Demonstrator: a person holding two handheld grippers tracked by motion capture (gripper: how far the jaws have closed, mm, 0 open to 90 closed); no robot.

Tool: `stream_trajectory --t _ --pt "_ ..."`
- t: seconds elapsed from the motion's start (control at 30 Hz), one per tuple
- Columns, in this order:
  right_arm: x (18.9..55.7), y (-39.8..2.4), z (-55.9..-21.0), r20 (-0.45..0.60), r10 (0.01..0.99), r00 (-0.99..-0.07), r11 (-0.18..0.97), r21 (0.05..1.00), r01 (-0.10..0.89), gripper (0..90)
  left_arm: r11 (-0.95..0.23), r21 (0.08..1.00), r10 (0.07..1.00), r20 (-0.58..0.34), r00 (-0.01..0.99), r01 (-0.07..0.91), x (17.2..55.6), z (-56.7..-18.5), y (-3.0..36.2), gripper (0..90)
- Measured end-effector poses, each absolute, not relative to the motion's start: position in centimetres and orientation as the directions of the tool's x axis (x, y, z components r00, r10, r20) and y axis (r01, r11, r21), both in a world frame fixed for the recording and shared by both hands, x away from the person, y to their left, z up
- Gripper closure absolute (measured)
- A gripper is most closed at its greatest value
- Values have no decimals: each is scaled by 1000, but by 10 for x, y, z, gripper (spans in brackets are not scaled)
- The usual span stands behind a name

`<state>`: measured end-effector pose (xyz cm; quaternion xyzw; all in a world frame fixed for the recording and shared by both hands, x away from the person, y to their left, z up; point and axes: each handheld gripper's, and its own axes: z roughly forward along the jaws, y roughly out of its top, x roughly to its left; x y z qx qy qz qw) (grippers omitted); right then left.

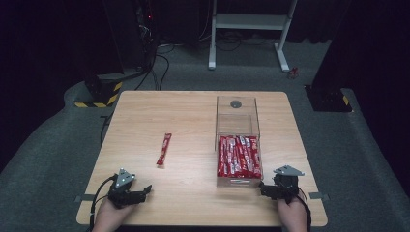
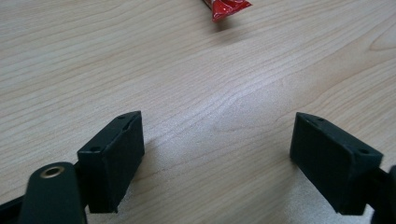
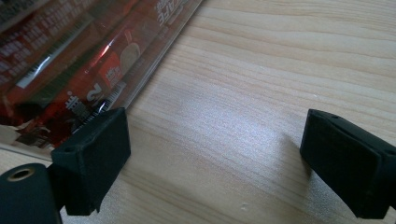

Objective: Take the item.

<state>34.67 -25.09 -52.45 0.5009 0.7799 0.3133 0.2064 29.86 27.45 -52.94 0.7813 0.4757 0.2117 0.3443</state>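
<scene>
One red stick packet (image 1: pixel 164 149) lies loose on the wooden table (image 1: pixel 145 116), left of centre; its near end (image 2: pixel 226 8) shows at the top of the left gripper view. A clear plastic box (image 1: pixel 237 140) stands right of centre with several red stick packets (image 1: pixel 239 155) stacked in its near half. My left gripper (image 1: pixel 143 191) rests near the front left edge, open and empty, its jaws wide apart over bare wood (image 2: pixel 217 140). My right gripper (image 1: pixel 265 189) sits at the front right, open and empty, just beside the box's near right corner (image 3: pixel 93 60).
The far half of the clear box holds no packets, and a dark round spot (image 1: pixel 236 104) shows at its far end. Beyond the table stand a white frame (image 1: pixel 249 29), cables and black stands on grey carpet. Bare wood spans the table's far left and middle.
</scene>
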Motion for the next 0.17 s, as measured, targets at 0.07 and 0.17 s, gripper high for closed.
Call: stream_trajectory --t 0.07,0.17 --pt "347 -251 -525 -9 910 -414 303 696 651 83 -312 738 889 6 457 598 299 -530 273 159" --pt "347 -251 -524 -8 911 -413 302 696 652 83 -312 738 888 3 460 599 299 -530 274 158"
